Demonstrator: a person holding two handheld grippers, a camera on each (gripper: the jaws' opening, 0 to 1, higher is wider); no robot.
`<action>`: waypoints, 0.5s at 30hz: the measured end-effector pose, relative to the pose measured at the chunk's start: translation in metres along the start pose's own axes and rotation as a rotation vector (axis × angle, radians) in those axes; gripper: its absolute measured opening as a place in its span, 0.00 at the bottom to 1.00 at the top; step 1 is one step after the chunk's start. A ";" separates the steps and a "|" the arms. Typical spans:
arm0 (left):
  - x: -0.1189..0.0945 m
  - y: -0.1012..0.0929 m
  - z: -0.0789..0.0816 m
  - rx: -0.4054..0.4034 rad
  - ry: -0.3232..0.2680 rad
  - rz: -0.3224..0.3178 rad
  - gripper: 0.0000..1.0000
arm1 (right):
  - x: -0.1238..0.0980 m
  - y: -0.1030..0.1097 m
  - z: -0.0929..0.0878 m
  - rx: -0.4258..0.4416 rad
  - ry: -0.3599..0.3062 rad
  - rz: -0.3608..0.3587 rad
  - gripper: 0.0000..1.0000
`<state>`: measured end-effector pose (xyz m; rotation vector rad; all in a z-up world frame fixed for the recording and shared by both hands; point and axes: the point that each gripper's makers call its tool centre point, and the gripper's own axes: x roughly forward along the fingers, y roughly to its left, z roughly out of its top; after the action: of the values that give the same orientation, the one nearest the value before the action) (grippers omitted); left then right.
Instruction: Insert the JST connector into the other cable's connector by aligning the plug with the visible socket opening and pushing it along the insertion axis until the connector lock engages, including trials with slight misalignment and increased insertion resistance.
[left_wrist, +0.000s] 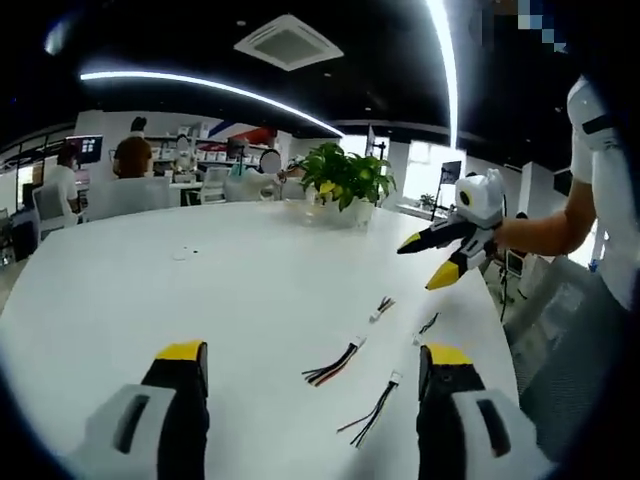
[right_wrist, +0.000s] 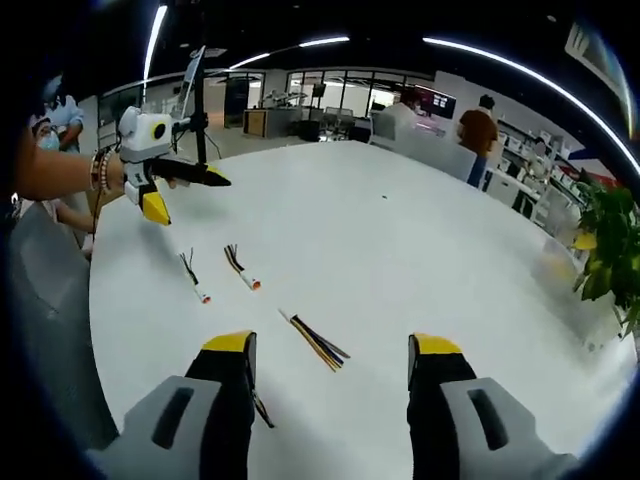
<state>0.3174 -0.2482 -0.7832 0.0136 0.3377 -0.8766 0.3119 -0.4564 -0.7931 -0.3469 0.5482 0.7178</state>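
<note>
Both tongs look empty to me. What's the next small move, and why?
Probably lower the left tongs onto the nearest cable. Both tongs are open and hold nothing, the right tongs too, and all the cables lie loose on the table, so nothing can be mated yet.

In the left gripper view, the left gripper (left_wrist: 313, 372), grey-bodied with black jaws tipped in yellow, rises from the bottom with its jaws spread wide and nothing between them. The right gripper (right_wrist: 331, 362), of the same build, stands likewise in the right gripper view, jaws parted and empty. Each also shows in the other's view, held aloft by a bare forearm (left_wrist: 545, 233), jaws apart
</note>
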 end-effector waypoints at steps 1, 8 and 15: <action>0.002 0.000 0.000 0.003 -0.001 -0.003 0.85 | 0.001 0.001 0.000 -0.001 -0.001 0.007 0.59; 0.013 -0.002 -0.002 0.010 0.001 -0.045 0.81 | 0.010 0.009 0.006 -0.003 -0.017 0.074 0.59; 0.024 -0.007 -0.007 0.034 0.009 -0.091 0.77 | 0.017 0.016 0.006 -0.072 -0.033 0.140 0.57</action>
<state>0.3245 -0.2696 -0.7959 0.0335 0.3340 -0.9730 0.3137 -0.4334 -0.8002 -0.3657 0.5194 0.8789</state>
